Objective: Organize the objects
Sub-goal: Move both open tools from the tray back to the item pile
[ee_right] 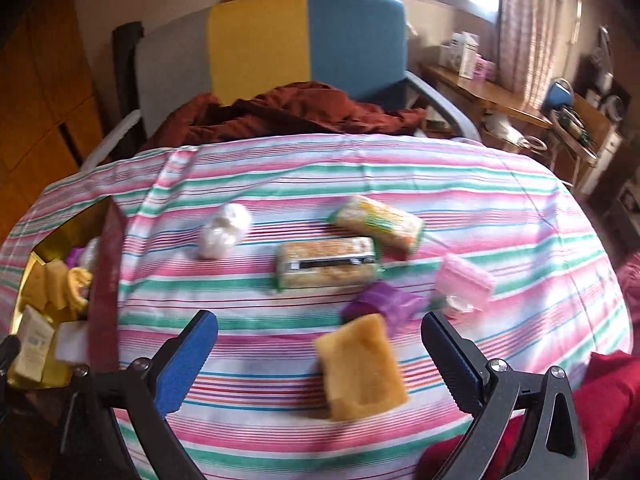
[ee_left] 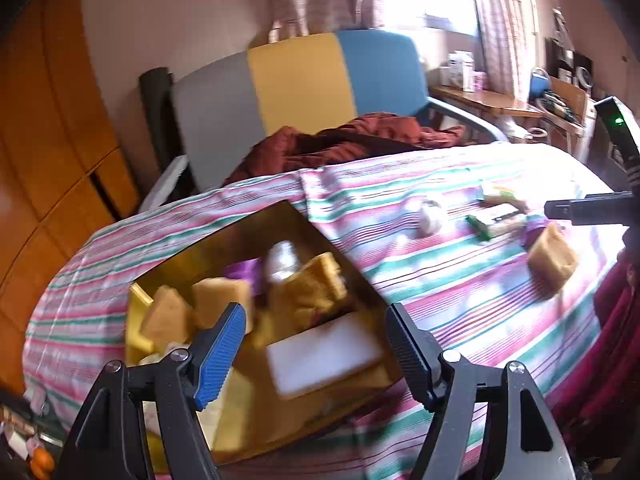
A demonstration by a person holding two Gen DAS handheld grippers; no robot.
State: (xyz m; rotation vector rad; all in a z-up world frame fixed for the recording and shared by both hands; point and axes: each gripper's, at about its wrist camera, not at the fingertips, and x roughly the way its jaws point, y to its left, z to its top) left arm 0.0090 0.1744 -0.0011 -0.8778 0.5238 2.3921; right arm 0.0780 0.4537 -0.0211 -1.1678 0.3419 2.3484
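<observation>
Sponge point(ee_right: 362, 366) beside purple bag point(ee_right: 380, 302)

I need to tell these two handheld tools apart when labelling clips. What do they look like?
They look alike. The left tool has black angular finger arms with silver pivot screws; one finger pad is ribbed blue, the other ribbed black. The right tool has the same black frame and silver screws, a blue pad and a dark ribbed pad edged in blue. No cables or sleeves show.

No legible text — all blurred
</observation>
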